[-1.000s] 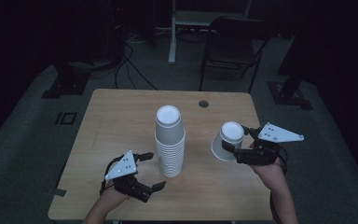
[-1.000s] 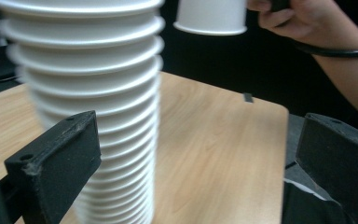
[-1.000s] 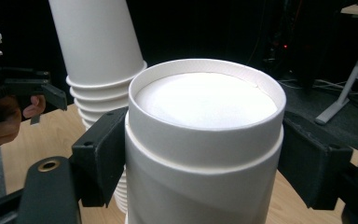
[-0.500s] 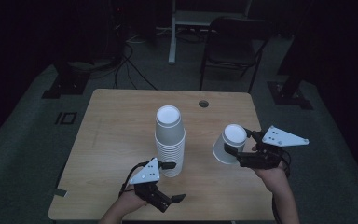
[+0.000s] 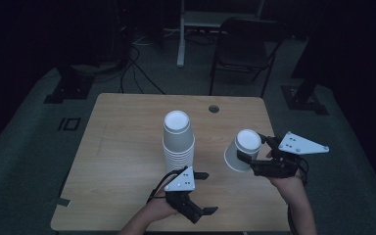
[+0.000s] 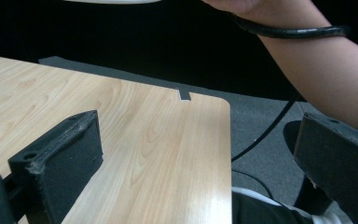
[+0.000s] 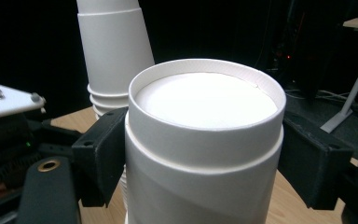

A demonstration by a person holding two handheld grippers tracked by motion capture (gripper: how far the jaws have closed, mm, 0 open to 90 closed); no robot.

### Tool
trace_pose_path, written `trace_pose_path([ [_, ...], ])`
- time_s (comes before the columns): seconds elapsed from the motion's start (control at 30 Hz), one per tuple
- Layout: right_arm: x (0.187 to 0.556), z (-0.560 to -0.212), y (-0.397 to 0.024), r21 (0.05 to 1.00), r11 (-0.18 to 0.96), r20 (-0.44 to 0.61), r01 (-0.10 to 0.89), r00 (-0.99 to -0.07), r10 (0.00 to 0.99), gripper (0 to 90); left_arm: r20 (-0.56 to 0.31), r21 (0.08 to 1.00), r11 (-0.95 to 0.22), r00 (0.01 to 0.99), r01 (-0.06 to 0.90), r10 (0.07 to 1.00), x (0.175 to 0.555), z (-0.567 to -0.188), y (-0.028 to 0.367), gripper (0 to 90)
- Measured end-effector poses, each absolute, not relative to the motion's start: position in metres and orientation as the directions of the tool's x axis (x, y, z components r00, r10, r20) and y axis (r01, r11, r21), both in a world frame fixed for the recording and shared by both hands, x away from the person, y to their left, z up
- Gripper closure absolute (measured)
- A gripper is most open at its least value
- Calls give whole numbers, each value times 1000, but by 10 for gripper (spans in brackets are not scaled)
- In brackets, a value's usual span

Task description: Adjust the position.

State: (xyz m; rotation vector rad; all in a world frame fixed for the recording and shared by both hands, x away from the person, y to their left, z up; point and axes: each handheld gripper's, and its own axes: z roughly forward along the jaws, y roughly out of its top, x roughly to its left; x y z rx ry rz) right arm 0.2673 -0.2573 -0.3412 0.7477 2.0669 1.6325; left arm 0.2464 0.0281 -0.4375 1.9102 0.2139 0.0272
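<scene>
Both grippers sit near the stack of cups [image 5: 178, 142]: the right gripper [image 5: 255, 152], to its right, clamps a single paper cup [image 5: 242, 150] held inverted above the table [image 5: 122, 127]; the left gripper [image 5: 204, 193], at the stack's foot, gapes wide and empty. Thin paper is probably light and crushable; grip gently below the base rim.
</scene>
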Motion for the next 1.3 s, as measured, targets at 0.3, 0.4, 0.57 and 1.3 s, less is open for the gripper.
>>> trace_pose_path([
  [0.3, 266, -341, -261, 971, 174, 18, 164, -776, 630, 221, -121, 937, -309, 981, 163, 151, 257, -435, -2, 14],
  [0.4, 265, -341, -262, 972, 172, 19, 163, -776, 631, 221, -125, 943, -290, 982, 163, 143, 261, -431, -10, 21],
  [0.57, 263, -339, -263, 974, 167, 16, 156, -776, 630, 221, -130, 953, -258, 983, 160, 127, 265, -425, -18, 67],
  [1.3, 256, -339, -275, 977, 144, 34, 157, -783, 621, 221, -165, 968, -148, 961, 200, 220, 269, -409, -16, 378],
])
